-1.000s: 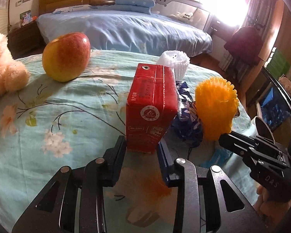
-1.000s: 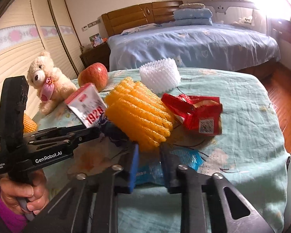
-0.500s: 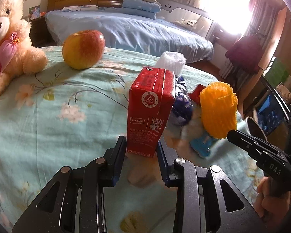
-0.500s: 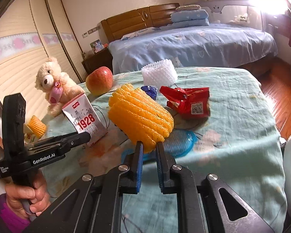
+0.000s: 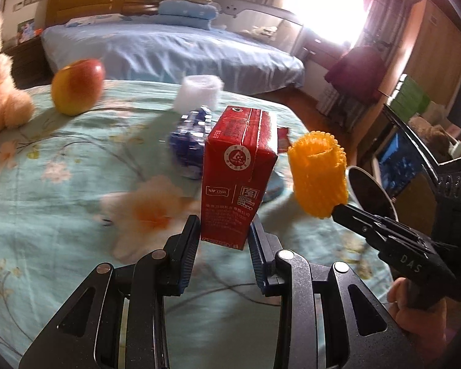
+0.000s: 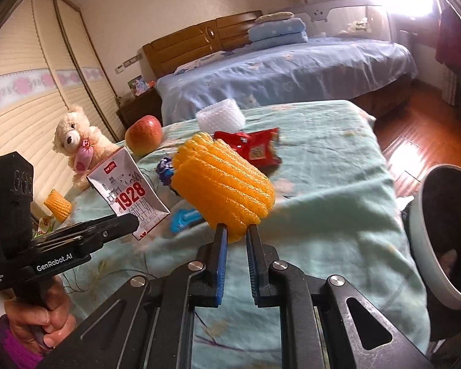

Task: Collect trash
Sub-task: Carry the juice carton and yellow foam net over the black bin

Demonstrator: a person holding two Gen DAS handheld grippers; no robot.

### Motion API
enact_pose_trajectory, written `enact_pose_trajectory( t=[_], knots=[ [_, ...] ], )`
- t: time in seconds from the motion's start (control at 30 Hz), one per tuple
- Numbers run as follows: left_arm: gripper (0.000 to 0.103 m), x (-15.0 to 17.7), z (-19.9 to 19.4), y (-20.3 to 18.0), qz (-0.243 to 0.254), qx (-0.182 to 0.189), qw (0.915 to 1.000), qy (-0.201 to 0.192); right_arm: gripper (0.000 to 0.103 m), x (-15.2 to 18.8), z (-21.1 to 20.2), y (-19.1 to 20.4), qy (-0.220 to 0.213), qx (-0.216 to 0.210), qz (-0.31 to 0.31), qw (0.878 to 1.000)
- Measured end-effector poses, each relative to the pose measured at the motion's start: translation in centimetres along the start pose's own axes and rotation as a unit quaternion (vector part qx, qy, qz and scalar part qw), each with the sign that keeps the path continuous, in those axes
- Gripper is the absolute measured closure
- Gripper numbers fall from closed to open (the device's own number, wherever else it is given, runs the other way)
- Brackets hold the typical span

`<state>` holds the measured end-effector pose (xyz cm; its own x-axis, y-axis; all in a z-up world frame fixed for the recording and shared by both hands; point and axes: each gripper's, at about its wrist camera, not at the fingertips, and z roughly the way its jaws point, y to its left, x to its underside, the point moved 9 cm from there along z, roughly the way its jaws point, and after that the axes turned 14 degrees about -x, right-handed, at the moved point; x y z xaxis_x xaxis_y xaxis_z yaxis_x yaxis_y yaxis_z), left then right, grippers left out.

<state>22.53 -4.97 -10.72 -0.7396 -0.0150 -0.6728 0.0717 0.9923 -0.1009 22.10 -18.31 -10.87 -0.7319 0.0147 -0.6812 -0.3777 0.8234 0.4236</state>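
black hand-held gripper [image 6: 236, 236], blue pads, silver screws, purple sleeve.

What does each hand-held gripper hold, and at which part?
Left hand-held gripper: red milk carton, bottom end. Right hand-held gripper: orange foam net, lower edge.

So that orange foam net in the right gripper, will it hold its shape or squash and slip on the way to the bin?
The orange foam net looks soft: its lower end is pinched narrow in the right gripper, so it probably squashes rather than slips. It is open mesh and likely very light. It sticks out tilted from the jaws, so it may wobble.
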Motion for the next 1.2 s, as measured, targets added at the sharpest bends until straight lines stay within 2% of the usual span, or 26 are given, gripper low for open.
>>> enact_pose_trajectory(
  t=[0.57,1.2],
  knots=[
    [0.073,0.6,0.4,-10.6,0.062,0.054,0.9965,0.010,0.091,1.3,-6.5,-5.6,-0.042,0.050,0.044,0.997],
    [0.073,1.3,0.9,-18.8,0.127,0.087,0.9879,0.016,0.091,3.0,-12.3,-12.1,-0.070,0.103,0.092,0.988]
  ],
)
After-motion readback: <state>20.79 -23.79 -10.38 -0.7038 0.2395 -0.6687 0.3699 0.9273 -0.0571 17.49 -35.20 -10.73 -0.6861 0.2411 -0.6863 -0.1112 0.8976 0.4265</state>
